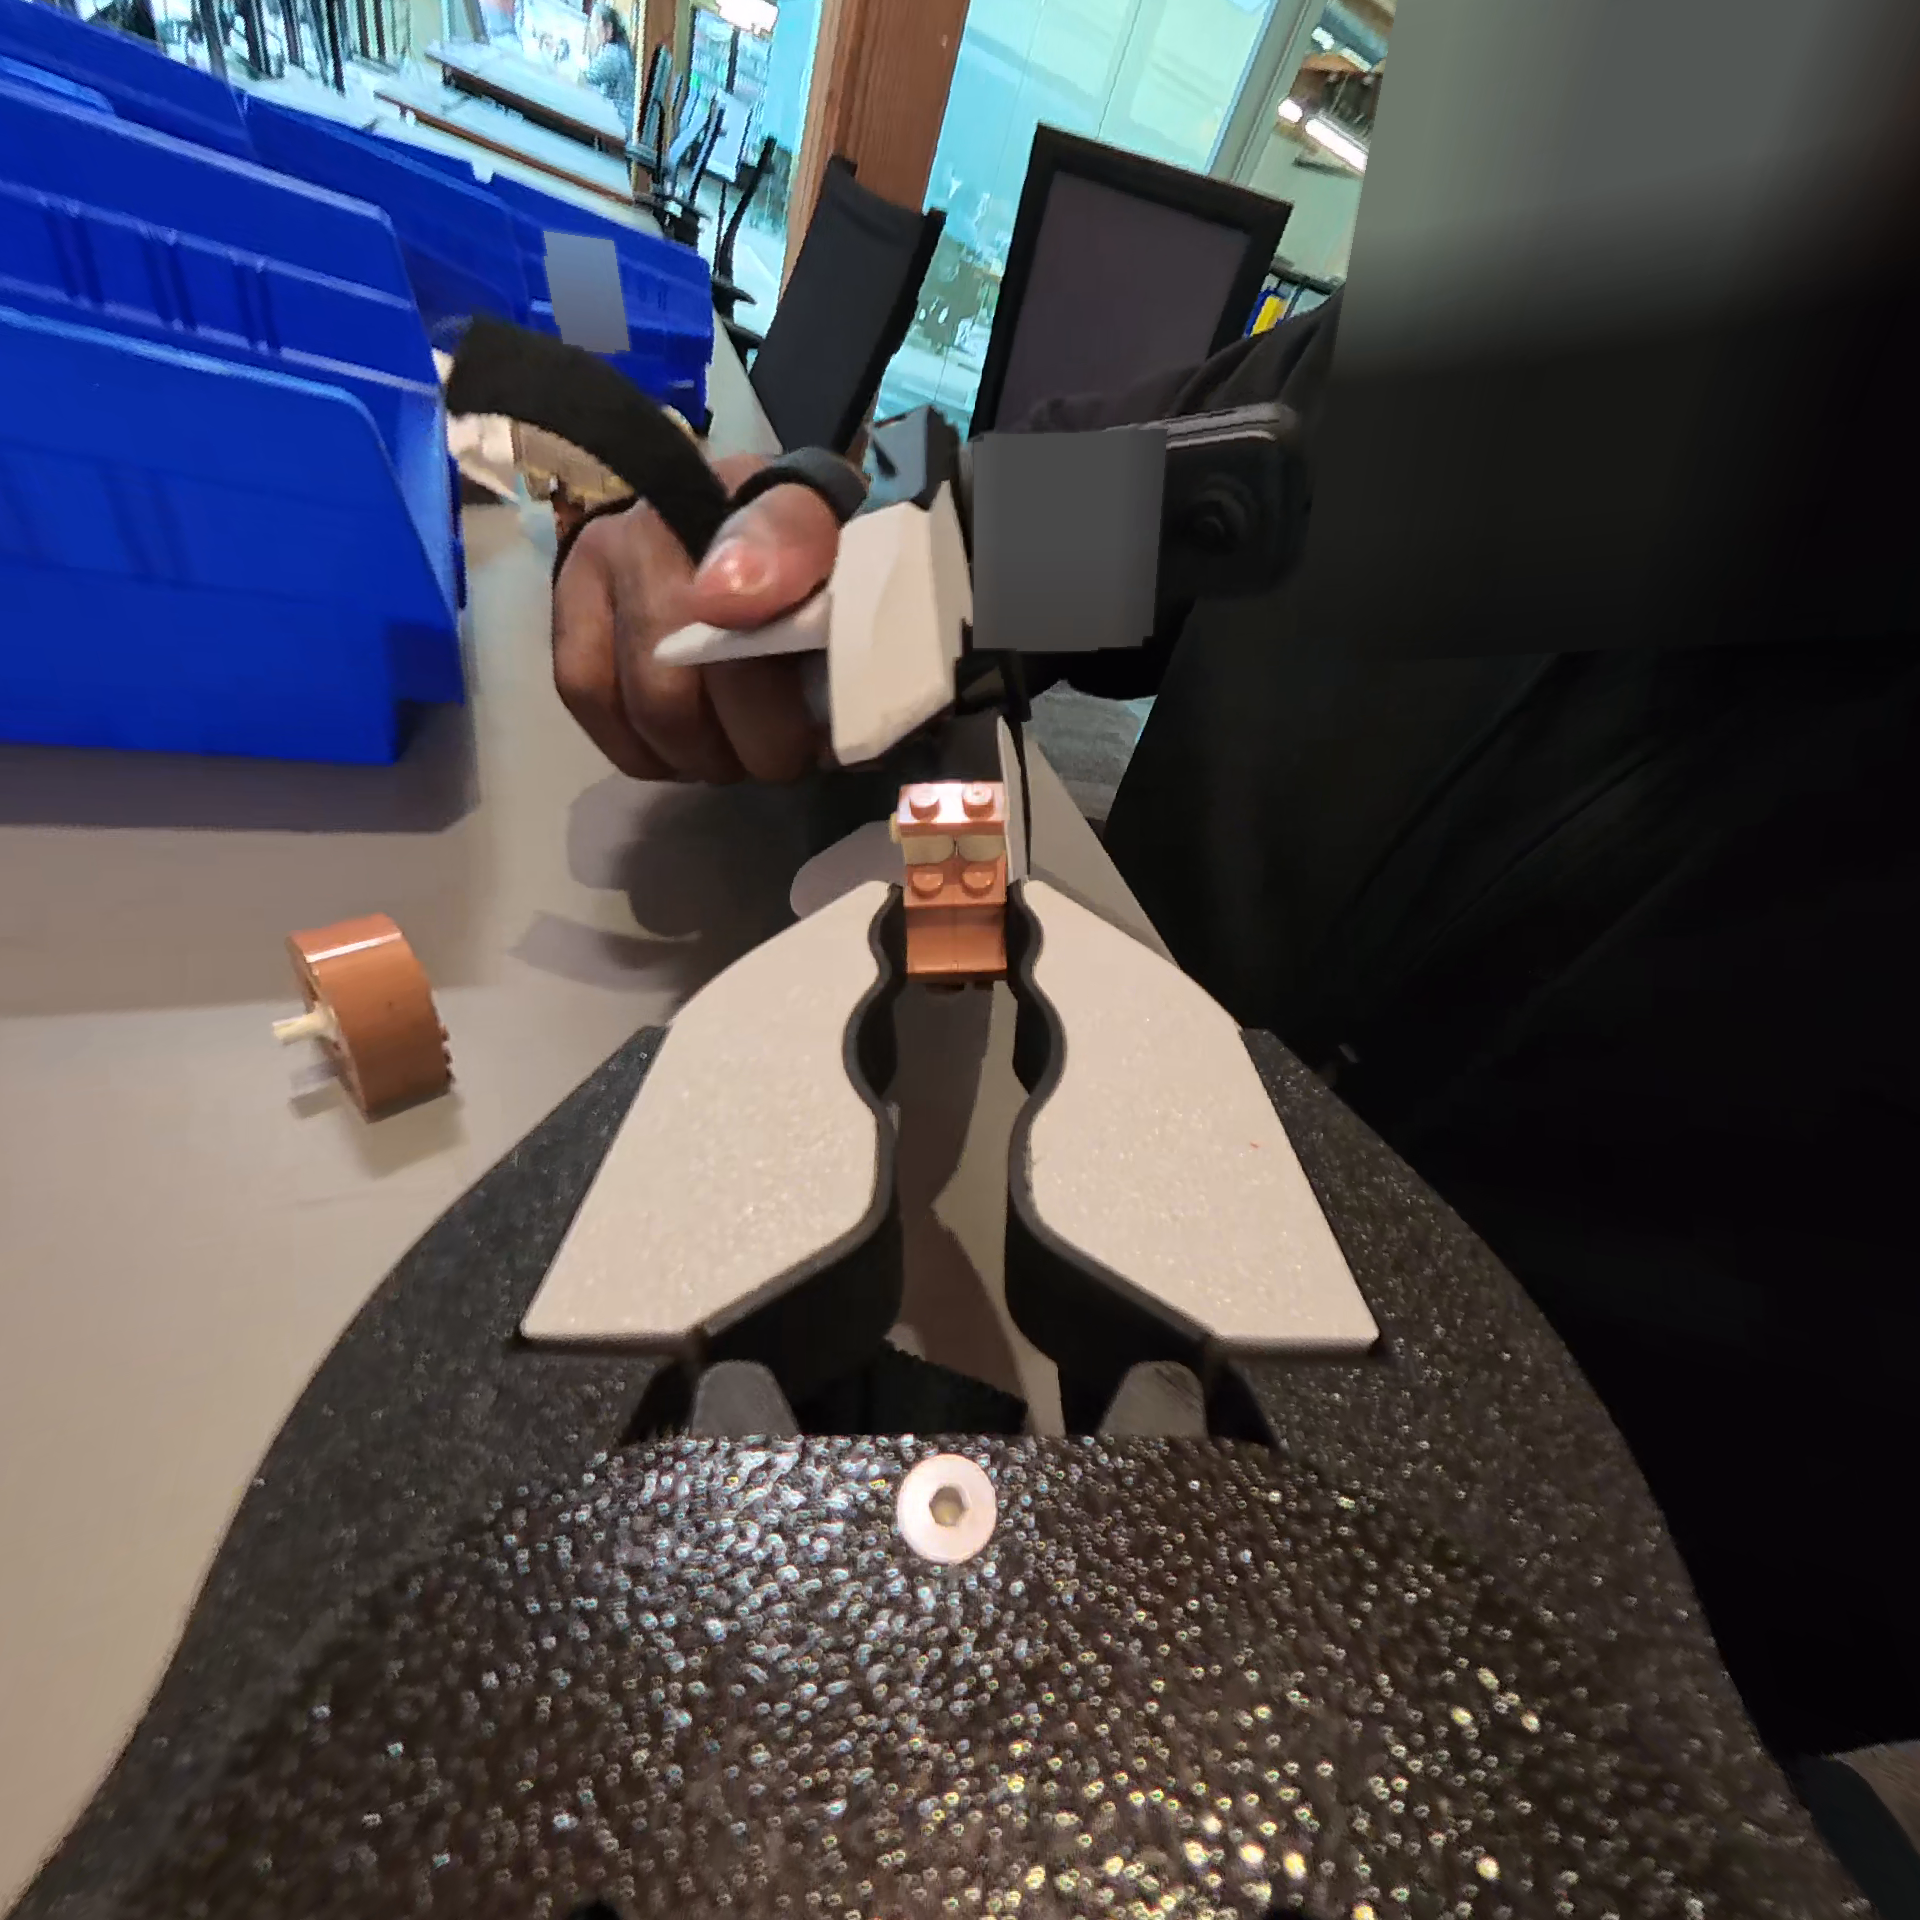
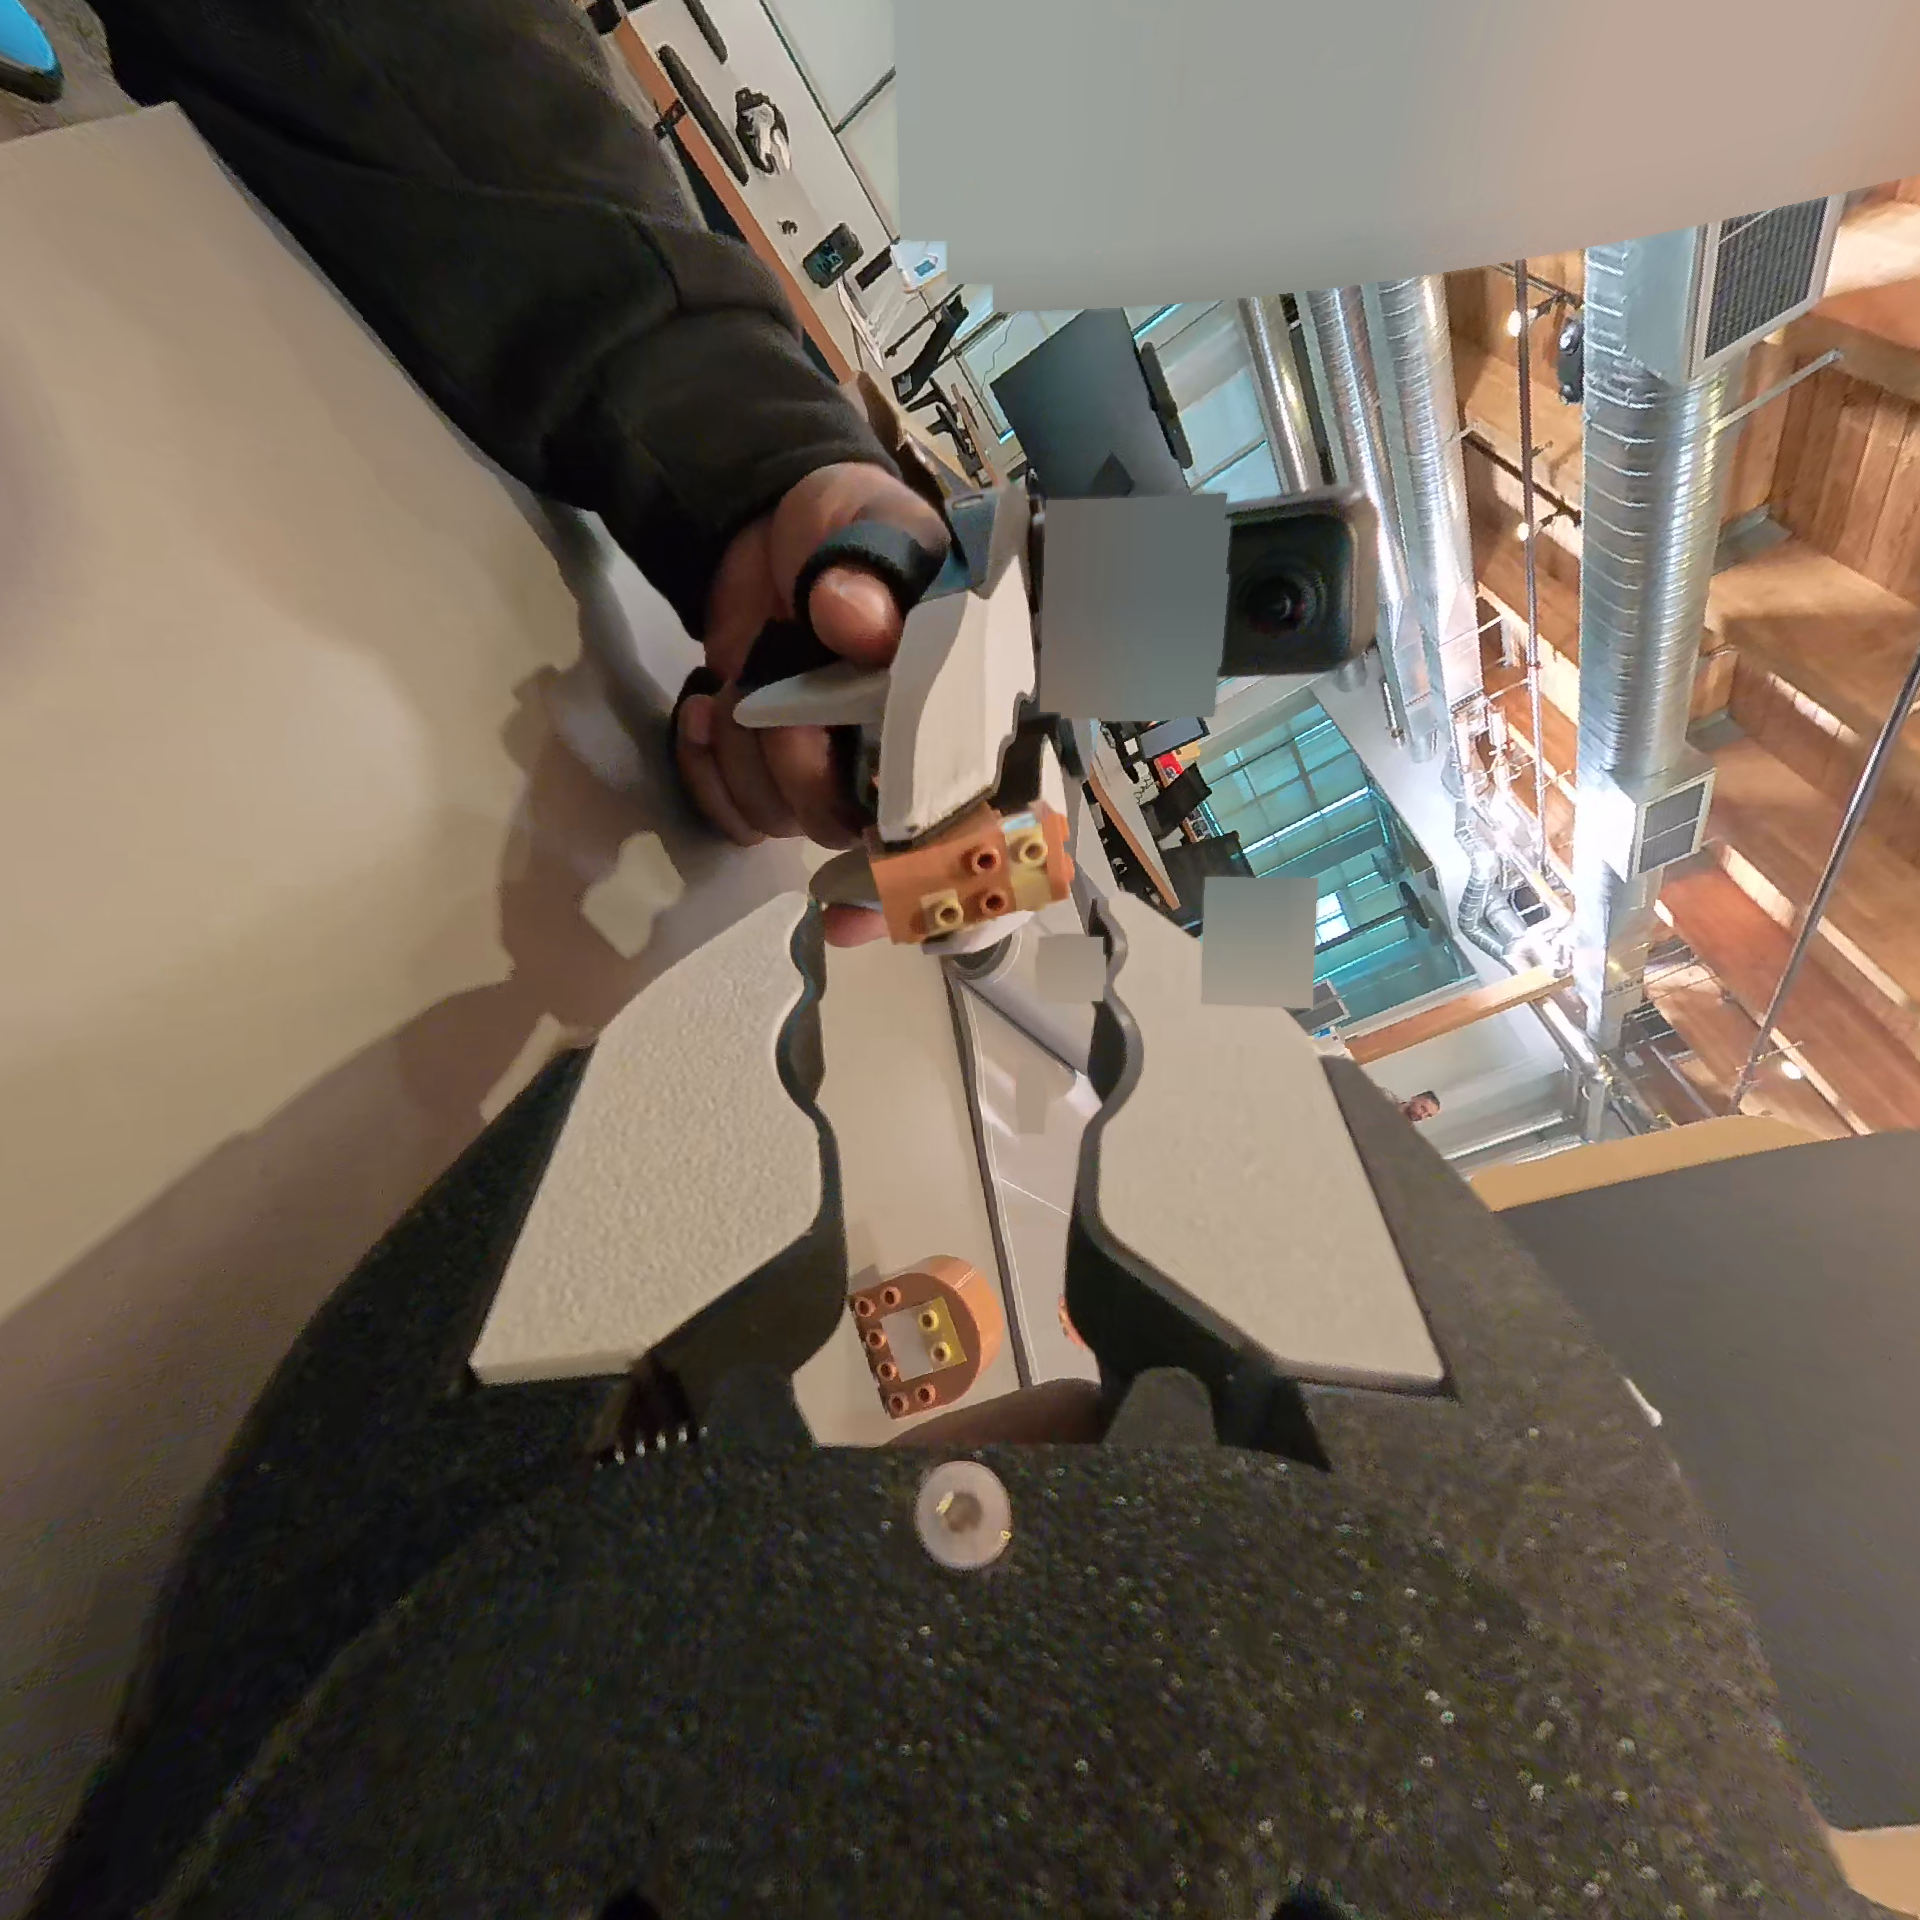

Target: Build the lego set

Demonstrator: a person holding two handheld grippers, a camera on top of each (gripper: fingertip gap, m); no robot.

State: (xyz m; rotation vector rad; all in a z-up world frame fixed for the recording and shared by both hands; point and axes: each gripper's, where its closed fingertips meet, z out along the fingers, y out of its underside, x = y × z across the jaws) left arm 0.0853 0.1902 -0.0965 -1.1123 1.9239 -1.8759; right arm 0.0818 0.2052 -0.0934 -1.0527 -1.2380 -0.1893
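Left wrist view: lower part of brick block (image 1: pixel 956 914) hidden between the grey fingers (image 1: pixel 758 1091); its underside not visible. Round brown piece (image 1: pixel 372 1013) on the desk (image 1: pixel 156 1299) blurred; small pale part at its side too small to identify. Blue bins (image 1: pixel 208 499) cut off by left edge.

Right wrist view: rounded brown plate (image 2: pixel 925 1345) partly covered by the gripper body. An orange bit (image 2: pixel 1065 1322) behind the other finger, mostly hidden, unidentifiable.

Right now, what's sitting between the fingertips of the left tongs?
A small brown and tan brick assembly, clamped between the left tongs' fingertips in the left wrist view; the right wrist view shows it too.
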